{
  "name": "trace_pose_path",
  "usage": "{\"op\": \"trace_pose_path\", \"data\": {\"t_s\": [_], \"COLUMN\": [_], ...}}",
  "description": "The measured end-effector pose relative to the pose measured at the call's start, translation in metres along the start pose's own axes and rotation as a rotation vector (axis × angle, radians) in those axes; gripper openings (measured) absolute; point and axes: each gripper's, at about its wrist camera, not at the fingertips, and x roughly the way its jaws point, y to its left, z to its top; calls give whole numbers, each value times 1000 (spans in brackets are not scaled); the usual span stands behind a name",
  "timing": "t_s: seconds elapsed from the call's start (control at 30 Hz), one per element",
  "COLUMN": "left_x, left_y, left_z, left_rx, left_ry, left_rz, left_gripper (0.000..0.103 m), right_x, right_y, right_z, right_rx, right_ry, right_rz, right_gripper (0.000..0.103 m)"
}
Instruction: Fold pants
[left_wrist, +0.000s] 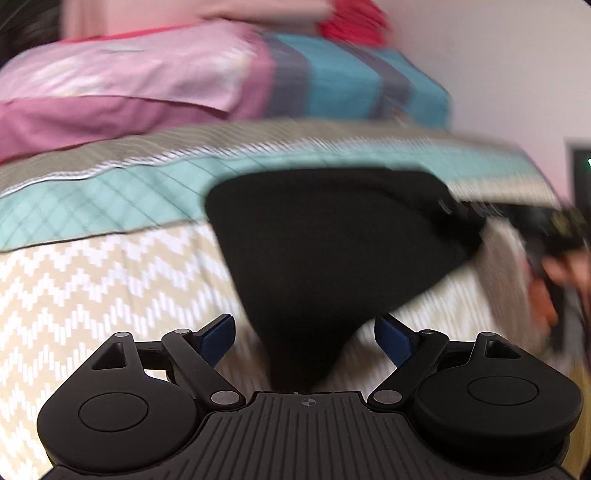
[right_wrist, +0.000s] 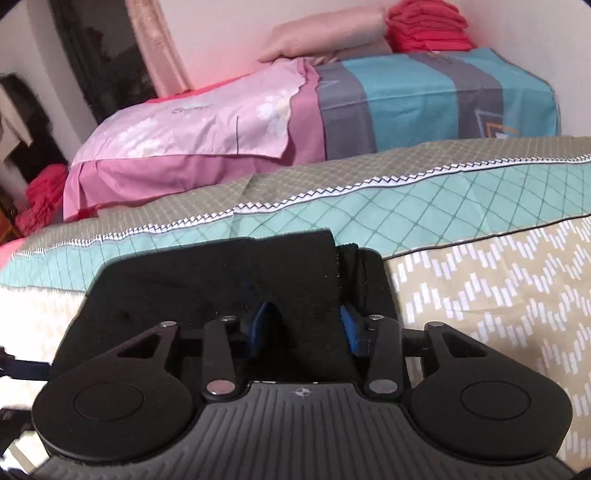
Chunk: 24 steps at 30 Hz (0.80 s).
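Observation:
The black pants (left_wrist: 332, 240) lie on the bed over the chevron sheet. In the left wrist view my left gripper (left_wrist: 304, 339) is open, its blue pads (left_wrist: 218, 338) wide apart, with a narrow tail of the pants running between them toward the camera. In the right wrist view the pants (right_wrist: 229, 280) drape over my right gripper (right_wrist: 306, 328), with cloth between its blue pads (right_wrist: 349, 330); the jaws stand partly apart and the fabric hides the tips. The other gripper and a hand show blurred at the right edge of the left wrist view (left_wrist: 546, 229).
The bed has a beige chevron sheet (right_wrist: 498, 288), a teal and grey quilt band (right_wrist: 406, 206), a pink pillow (right_wrist: 192, 136) and a blue-grey striped pillow (right_wrist: 424, 99). Folded red cloth (right_wrist: 428, 29) sits at the back by the wall.

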Motion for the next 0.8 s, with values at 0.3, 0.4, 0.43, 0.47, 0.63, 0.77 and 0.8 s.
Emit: {"op": "trace_pose_path", "data": {"t_s": [0.3,0.4,0.43,0.47,0.63,0.77,0.8], "left_x": [-36,2,18,33,81,92,93], "left_y": [24,34,36,39,53,56,52], "left_z": [12,32,36,38,38,44,48], "left_rx": [-74,-112,-126,-142,-263,-314,-305], "left_ry": [-138,-105,-65,-30,83,81,85], "left_rz": [-30,30,35,27,-157,-212,-210], "left_gripper": [103,103,103,103,103,103,103], "right_x": [-19,-22,-20,-17,1,4,4], "right_y": [-27,-28,-31,-35,-56,-56,-53], "right_z": [3,7,7,6,-6,-6,-5], "right_rx": [110,142,152,168,255,306,298], "right_ry": [0,-32,-24,1,136,127,126], "right_rz": [73,16,22,34,113,190,173], "right_gripper": [46,98,97,97,99,85,80]}}
